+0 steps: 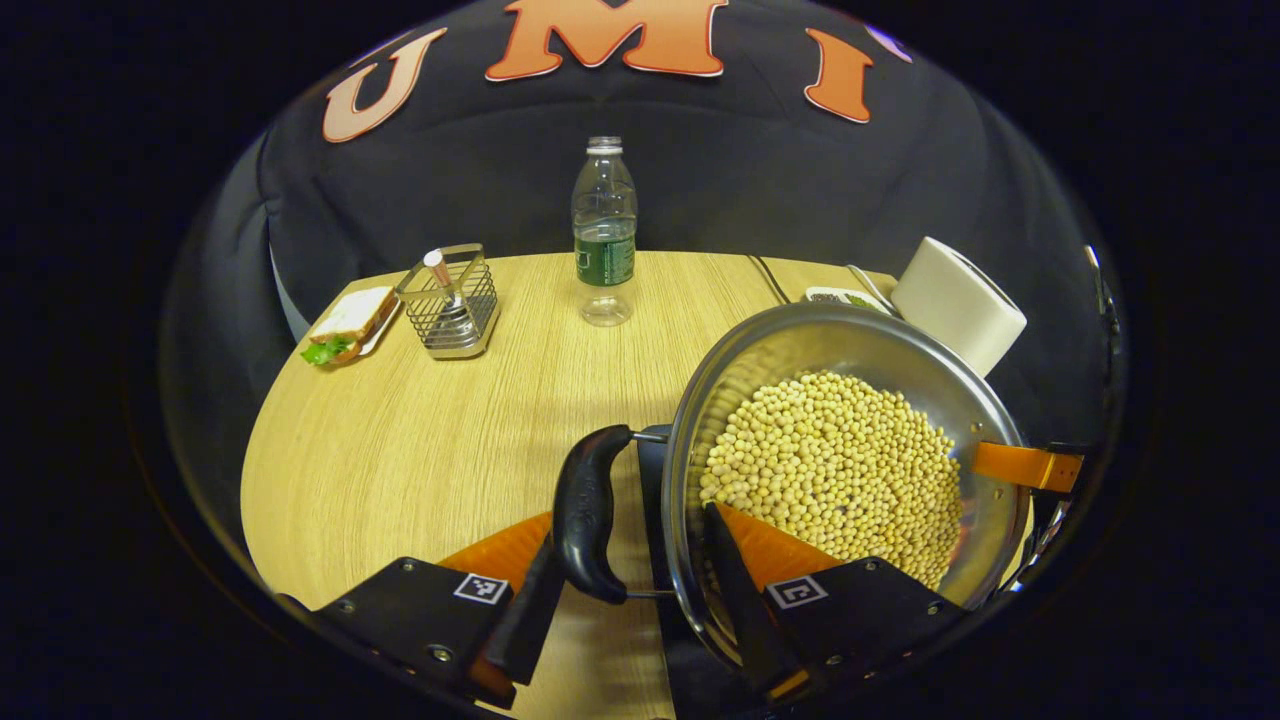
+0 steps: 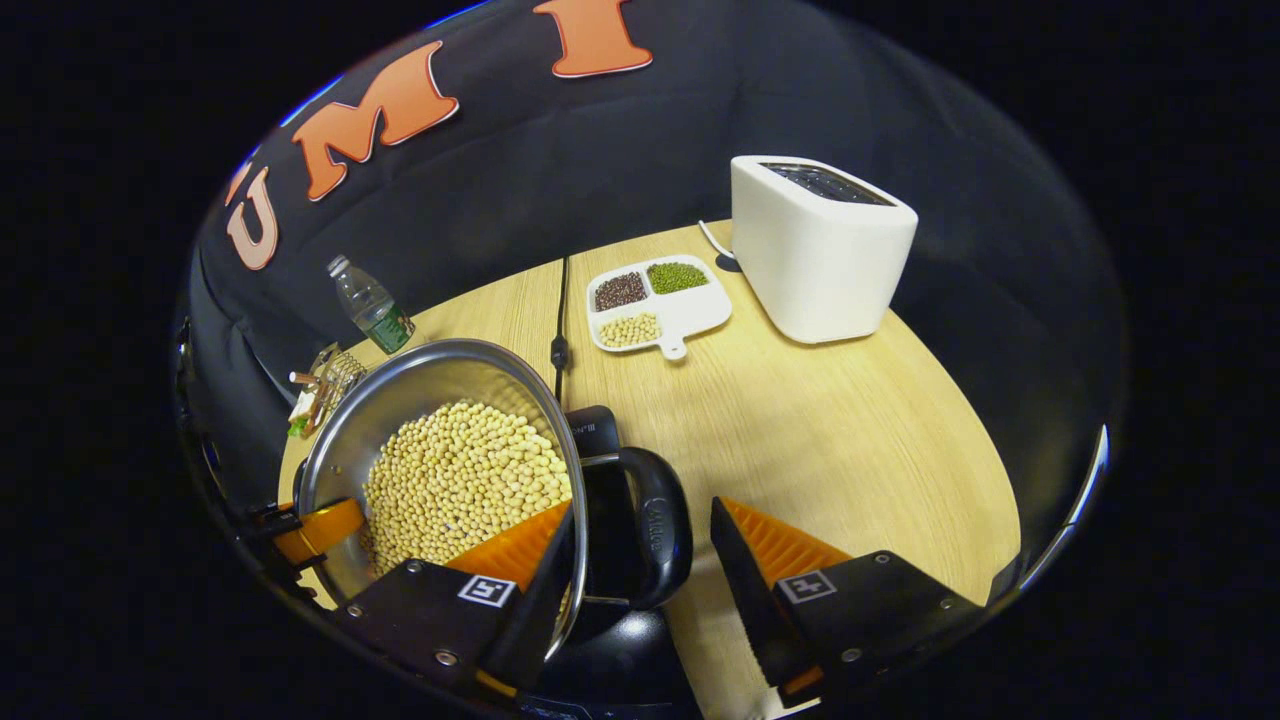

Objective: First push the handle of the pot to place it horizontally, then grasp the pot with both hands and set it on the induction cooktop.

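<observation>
Pot [image 1: 840,470]: steel, full of pale beans, above a black cooktop [image 2: 610,520] on the counter [image 1: 420,440]; whether it rests there is unclear.
Handles: one black loop [image 1: 588,510] on each side, horizontal.
Left gripper [image 1: 625,585]: fingers apart, straddling one loop and the rim.
Right gripper [image 2: 640,570]: fingers apart, straddling the opposite loop [image 2: 655,525].
Open room: bare counter left of the pot; bottle [image 1: 604,230], wire rack [image 1: 450,300], sandwich [image 1: 350,322] at the far edge; toaster [image 2: 815,245] and bean tray [image 2: 655,300] on the other side.

Black induction cooktop [image 2: 600,620]: mostly hidden under my bean-filled steel pot [image 2: 400,400]. White toaster [image 1: 958,300]: lower part behind pot rim.
</observation>
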